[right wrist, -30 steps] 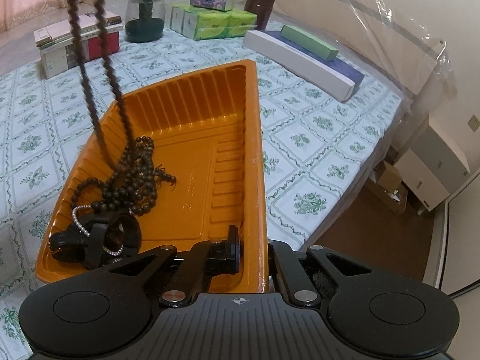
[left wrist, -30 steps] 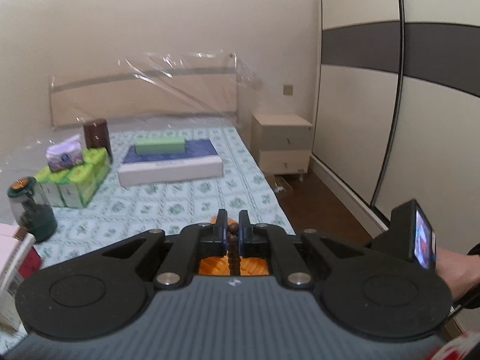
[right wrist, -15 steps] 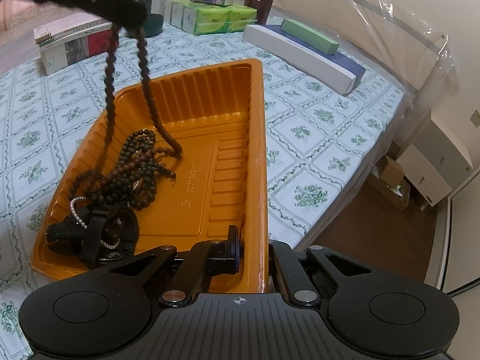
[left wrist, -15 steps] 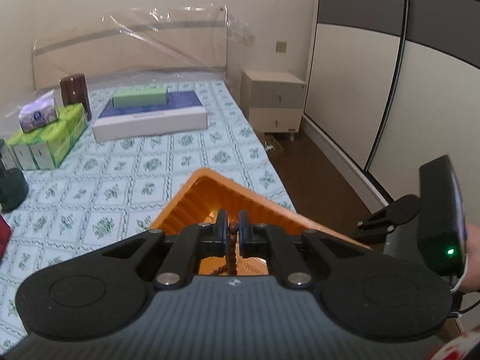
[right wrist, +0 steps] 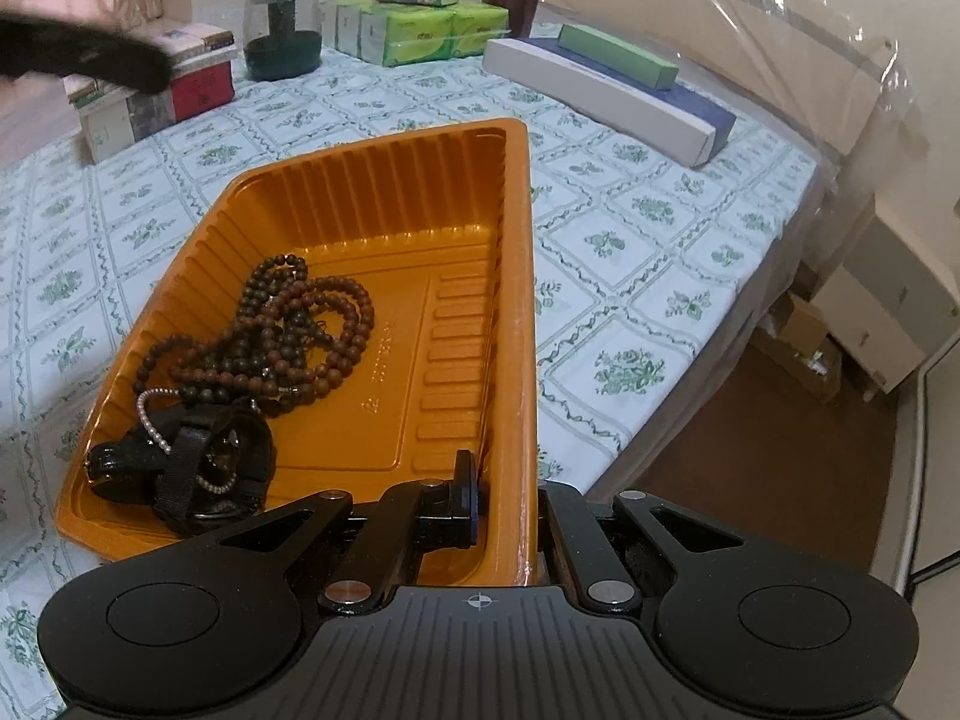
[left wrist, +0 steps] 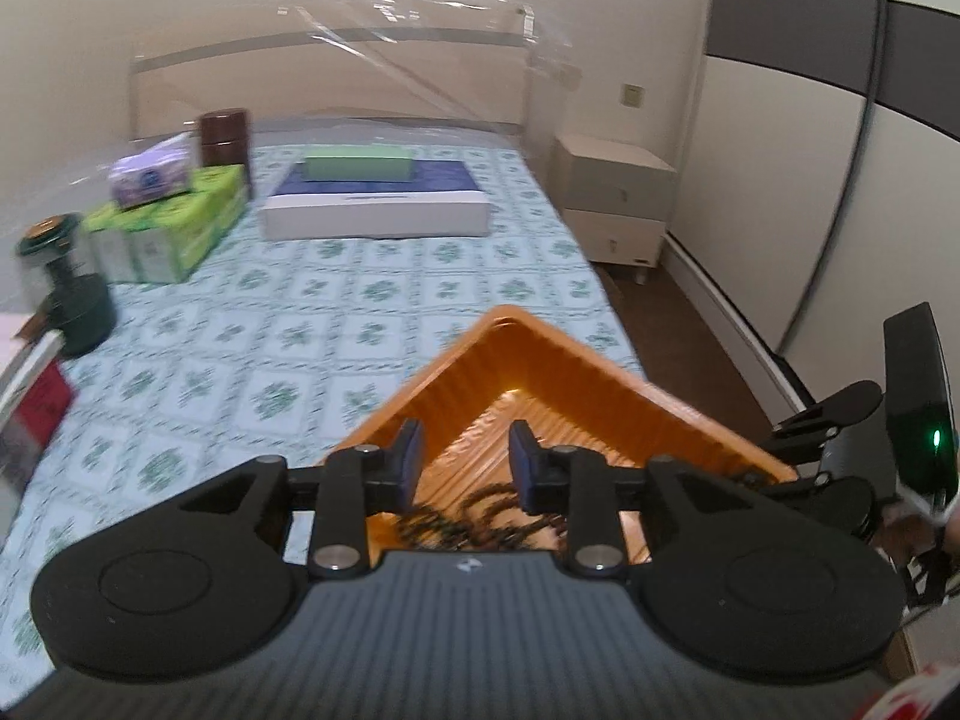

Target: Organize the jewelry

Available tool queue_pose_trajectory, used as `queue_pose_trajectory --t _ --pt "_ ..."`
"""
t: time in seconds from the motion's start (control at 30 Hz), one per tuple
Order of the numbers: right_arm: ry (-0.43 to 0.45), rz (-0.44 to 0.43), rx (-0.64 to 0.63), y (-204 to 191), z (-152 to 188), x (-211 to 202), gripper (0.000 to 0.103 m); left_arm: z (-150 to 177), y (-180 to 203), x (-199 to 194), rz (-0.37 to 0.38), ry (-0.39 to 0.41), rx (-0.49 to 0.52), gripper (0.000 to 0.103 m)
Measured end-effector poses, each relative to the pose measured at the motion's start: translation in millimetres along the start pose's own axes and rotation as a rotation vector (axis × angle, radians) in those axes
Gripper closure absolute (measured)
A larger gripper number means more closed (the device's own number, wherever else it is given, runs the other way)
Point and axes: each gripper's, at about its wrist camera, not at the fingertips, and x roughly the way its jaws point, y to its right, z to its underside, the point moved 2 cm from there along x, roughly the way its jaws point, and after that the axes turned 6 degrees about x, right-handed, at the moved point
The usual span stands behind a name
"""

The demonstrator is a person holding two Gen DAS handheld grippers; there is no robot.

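Observation:
An orange plastic tray (right wrist: 468,228) lies on the bed near its right edge. It also shows in the left wrist view (left wrist: 540,360). Brown bead necklaces (right wrist: 288,336) lie piled in the tray, next to a black strap piece with a pearl strand (right wrist: 186,456). The beads also show under the left gripper (left wrist: 480,516). My left gripper (left wrist: 465,459) is open and empty above the tray. My right gripper (right wrist: 507,501) is shut on the tray's near right rim, one finger inside the wall and one outside.
On the patterned bed sheet (right wrist: 630,228) stand a white and blue box with a green box on top (right wrist: 606,84), green tissue packs (right wrist: 420,33), a dark jar (right wrist: 282,30) and stacked books (right wrist: 156,84). A bedside cabinet (left wrist: 612,204) and bare floor lie to the right.
My left gripper has opened and let go of the bead necklace, which now lies in the tray. The left gripper has pulled away to the left.

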Motion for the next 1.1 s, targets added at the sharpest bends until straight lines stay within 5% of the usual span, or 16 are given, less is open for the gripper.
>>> queue_pose_trajectory --t 0.4,0.57,0.6,0.63,0.7,0.83,1.1 --pt "-0.049 -0.169 0.187 44 6 31 0.099 81 -43 -61 -0.171 -0.042 -0.186 0.07" --pt "-0.012 -0.238 0.318 61 13 32 0.096 107 -48 -81 -0.236 -0.059 -0.241 0.058" --pt "0.0 -0.248 0.349 64 14 31 0.083 112 -47 -85 -0.245 -0.065 -0.248 0.054" --pt "0.015 -0.25 0.377 66 15 28 0.057 116 -46 -88 -0.254 -0.067 -0.253 0.046" --pt "0.066 -0.25 0.423 72 17 18 0.033 124 -44 -94 -0.278 -0.066 -0.264 0.036" --pt "0.144 -0.216 0.466 79 18 -7 0.033 141 -38 -104 -0.322 -0.057 -0.306 0.016" --pt "0.2 -0.145 0.405 37 22 -67 0.021 167 -17 -118 -0.388 -0.05 -0.424 0.001"
